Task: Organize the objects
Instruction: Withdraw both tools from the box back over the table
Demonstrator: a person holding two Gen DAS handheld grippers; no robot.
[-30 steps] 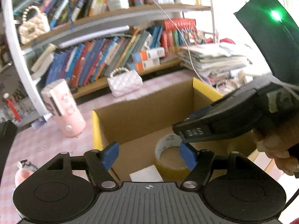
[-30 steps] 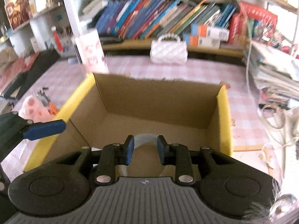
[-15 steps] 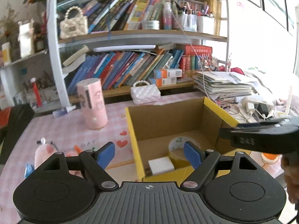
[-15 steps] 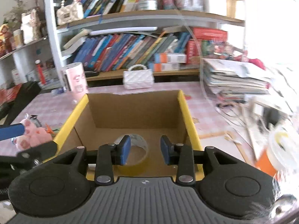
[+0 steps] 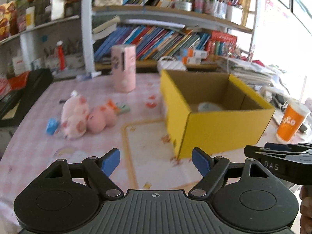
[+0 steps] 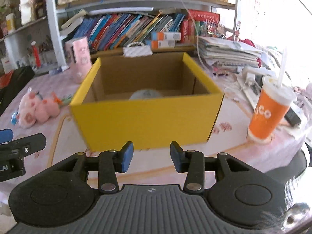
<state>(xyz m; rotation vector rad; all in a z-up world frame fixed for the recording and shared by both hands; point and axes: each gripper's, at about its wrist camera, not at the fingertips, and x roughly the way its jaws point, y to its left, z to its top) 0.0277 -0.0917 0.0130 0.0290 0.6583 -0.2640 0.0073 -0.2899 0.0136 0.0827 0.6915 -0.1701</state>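
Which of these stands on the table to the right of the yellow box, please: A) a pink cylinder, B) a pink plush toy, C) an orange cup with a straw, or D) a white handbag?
C: the orange cup with its straw stands right of the yellow box.

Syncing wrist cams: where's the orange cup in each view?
Left wrist: orange cup at the far right edge, right of the yellow box, above the other tool's black arm.
Right wrist: orange cup right of centre, straw up, standing just right of the yellow box.
Shared landmark: the yellow box; in both views the pink plush toys lie on its opposite side from the cup.
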